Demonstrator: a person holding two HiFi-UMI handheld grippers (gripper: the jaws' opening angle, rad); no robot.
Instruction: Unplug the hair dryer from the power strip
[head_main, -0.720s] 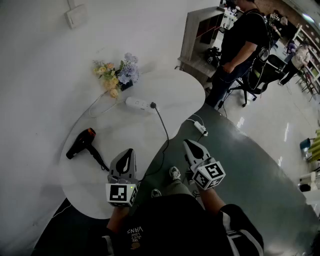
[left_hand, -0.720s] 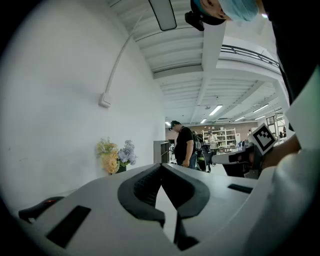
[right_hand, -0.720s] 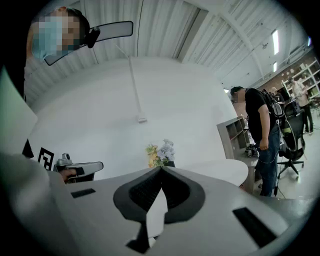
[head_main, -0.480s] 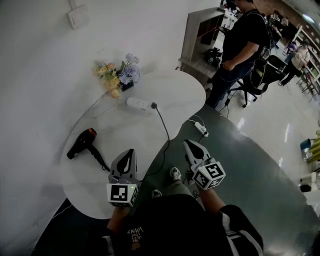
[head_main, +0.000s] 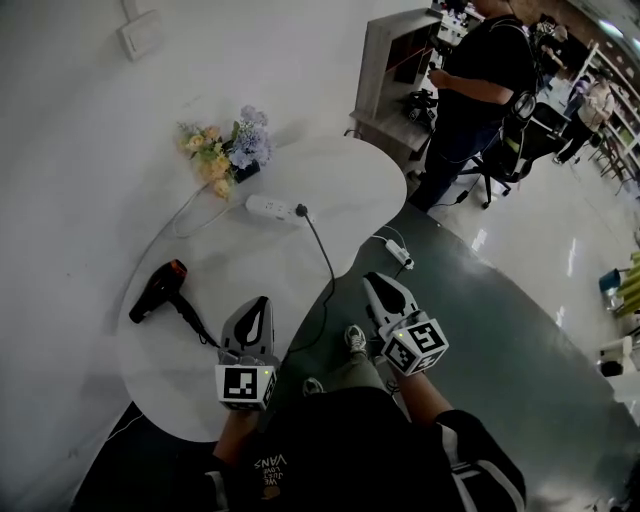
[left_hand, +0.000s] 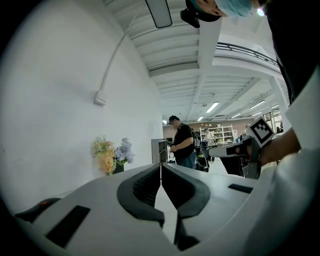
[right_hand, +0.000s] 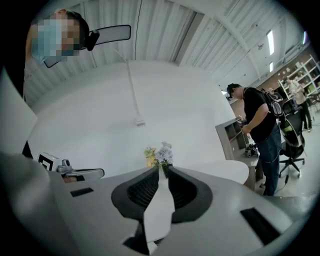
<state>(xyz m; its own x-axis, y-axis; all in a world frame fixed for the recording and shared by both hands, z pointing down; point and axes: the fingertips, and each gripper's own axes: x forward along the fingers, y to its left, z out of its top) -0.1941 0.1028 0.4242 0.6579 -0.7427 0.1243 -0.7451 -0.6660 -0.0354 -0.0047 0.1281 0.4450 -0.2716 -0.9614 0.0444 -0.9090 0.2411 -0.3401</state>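
- Against the pictures from a moment earlier, almost nothing is changing: the head view is drifting slightly, and a person (head_main: 478, 80) at the far right is shifting beside a shelf.
- The left hand-held gripper (head_main: 261, 301) is staying over the near edge of the bench (head_main: 350, 175), jaws closed and nothing between them.
- The right hand-held gripper (head_main: 371, 278) is hovering past the bench edge above the floor, also closed and empty.
- The hair dryer (head_main: 160, 290) is lying at the left of the bench. Its plug (head_main: 302, 211) is still sitting in the power strip (head_main: 272, 208) at the far side, near the flowers (head_main: 222, 150).
- Judgement: the unplugging is not yet beginning; both hand-held grippers are well apart from the plug and would need to open first.
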